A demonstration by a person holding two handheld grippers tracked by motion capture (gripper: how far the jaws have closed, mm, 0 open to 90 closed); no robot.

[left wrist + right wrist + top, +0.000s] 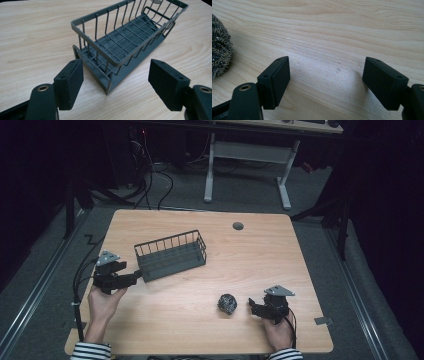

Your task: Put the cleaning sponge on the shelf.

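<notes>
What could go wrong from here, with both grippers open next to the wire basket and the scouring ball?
The left gripper, open, lines up on one end corner of the wire basket; closing there could catch only thin wires and let the basket swing or slide. The scouring ball lies to one side of the open right gripper, not between its jaws, so closing now would likely miss it or nudge the round ball away across the table.
</notes>
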